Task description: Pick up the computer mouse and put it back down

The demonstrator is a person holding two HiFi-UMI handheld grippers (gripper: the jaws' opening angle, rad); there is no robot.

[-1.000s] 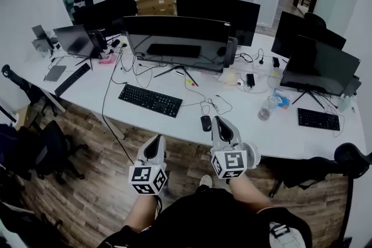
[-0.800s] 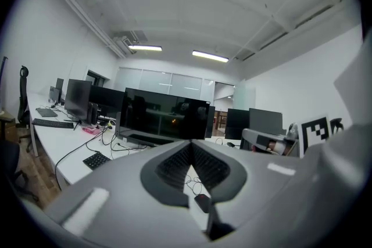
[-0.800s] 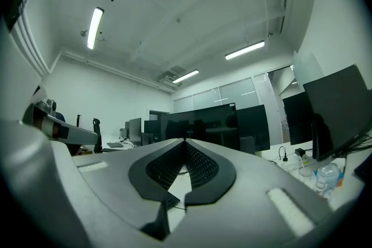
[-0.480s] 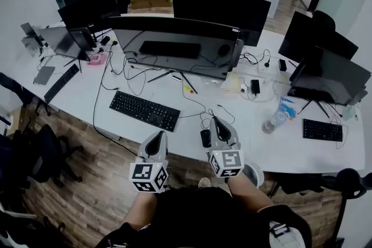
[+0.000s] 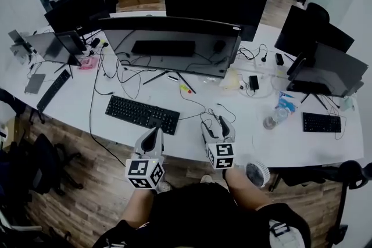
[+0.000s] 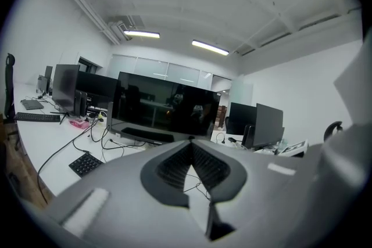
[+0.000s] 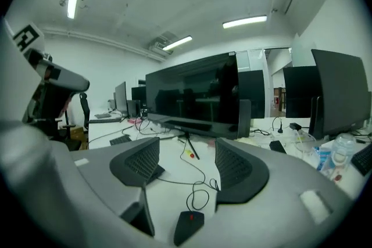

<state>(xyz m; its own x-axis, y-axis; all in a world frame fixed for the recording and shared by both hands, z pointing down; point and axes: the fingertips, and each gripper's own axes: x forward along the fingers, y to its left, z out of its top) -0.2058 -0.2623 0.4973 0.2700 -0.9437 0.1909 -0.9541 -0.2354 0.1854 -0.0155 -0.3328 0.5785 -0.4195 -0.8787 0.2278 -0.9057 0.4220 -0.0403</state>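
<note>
The right gripper [image 7: 187,151] is in the lower centre of the head view, over the near edge of the desk [image 5: 290,142]. Its jaws are wide apart and opening, and the pads touch nothing. The mouse [image 7: 189,225] lies on the desk low between the jaws, clear of both pads, with its cable [image 7: 197,197] looped just beyond it. In the head view the mouse appears largely hidden between the jaws. The left gripper [image 6: 190,142] is to the left of the right one, jaws closed together and empty, just short of the keyboard [image 5: 142,114]. A monitor [image 5: 171,46] stands behind.
</note>
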